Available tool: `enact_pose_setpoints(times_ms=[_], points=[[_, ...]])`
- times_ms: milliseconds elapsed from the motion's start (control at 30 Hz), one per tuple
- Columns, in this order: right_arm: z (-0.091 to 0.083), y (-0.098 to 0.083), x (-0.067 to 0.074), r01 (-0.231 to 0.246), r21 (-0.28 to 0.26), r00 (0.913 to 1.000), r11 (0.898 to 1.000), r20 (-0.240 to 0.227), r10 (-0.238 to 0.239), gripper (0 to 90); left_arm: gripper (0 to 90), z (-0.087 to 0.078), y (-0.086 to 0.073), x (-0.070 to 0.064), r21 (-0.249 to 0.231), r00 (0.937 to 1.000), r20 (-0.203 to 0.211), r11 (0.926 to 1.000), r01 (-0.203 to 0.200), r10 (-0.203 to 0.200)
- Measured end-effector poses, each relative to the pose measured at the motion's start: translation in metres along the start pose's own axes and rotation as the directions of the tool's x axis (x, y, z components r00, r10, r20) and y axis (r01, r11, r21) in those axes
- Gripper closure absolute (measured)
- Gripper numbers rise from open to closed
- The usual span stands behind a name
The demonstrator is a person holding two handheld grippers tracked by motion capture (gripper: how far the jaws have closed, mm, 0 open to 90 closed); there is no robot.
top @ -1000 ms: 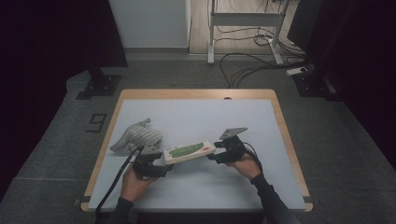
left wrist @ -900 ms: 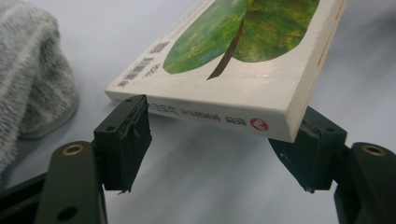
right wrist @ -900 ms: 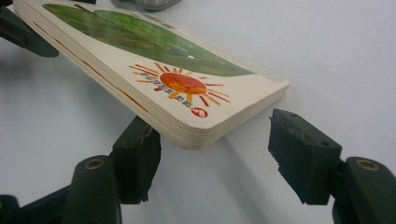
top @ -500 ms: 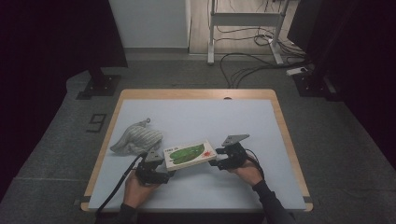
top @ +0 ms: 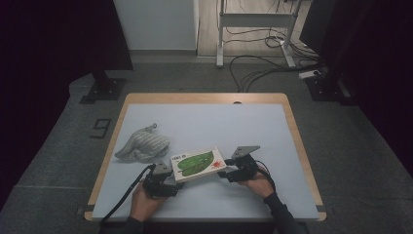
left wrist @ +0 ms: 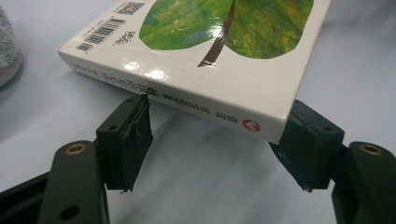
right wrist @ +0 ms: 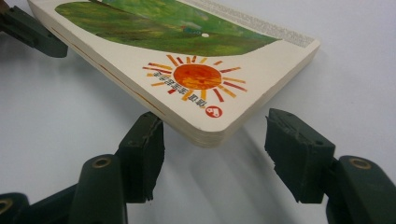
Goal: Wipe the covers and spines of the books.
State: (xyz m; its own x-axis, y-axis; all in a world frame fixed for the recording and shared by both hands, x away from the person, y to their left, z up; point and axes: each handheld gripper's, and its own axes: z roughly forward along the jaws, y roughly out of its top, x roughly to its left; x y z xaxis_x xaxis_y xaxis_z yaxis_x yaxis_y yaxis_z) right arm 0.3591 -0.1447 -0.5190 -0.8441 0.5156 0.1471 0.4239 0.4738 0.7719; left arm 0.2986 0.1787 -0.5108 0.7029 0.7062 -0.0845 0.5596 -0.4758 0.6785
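1. Book (top: pixel 198 164), a thick board one with a big green leaf and an orange sun on its white cover, is at the near middle of the table (top: pixel 253 126), between the two grippers; its far right corner shows a shadow beneath it.
2. Striped grey cloth (top: pixel 142 146) lies bunched at the left, just beyond the book's left end.
3. Left gripper (top: pixel 160 181) meets the book's spine end; in the left gripper view one jaw touches the spine's underside and the other its corner (left wrist: pixel 280 122), jaws apart, no firm clamp visible.
4. Right gripper (top: pixel 229 173) faces the rounded corner (right wrist: pixel 210 133); its left jaw sits under the edge, the right jaw stands clear; jaws apart.
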Motion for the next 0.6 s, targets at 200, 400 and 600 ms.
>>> enact_pose_setpoints(times_ms=[200, 400, 600], points=[[0.0012, -0.0037, 0.0008, 0.008, 0.009, 0.9999, 1.000, 0.013, -0.008, 37.4, 29.8, 0.0040, -0.0024, -0.0029, 0.013, 1.0000, 0.003, 0.9999, -0.008, 0.008], [0.0022, -0.0068, 0.0006, 0.015, 0.018, 0.9995, 1.000, 0.027, -0.016, 37.4, 29.9, 0.0072, -0.0041, -0.0043, 0.022, 0.9999, 0.008, 0.9997, -0.011, 0.011], [0.0023, -0.0087, 0.0015, 0.025, 0.029, 0.9989, 0.999, 0.039, -0.026, 37.3, 29.7, 0.0073, -0.0053, -0.0055, 0.019, 0.9997, 0.003, 0.9996, -0.022, 0.022]])
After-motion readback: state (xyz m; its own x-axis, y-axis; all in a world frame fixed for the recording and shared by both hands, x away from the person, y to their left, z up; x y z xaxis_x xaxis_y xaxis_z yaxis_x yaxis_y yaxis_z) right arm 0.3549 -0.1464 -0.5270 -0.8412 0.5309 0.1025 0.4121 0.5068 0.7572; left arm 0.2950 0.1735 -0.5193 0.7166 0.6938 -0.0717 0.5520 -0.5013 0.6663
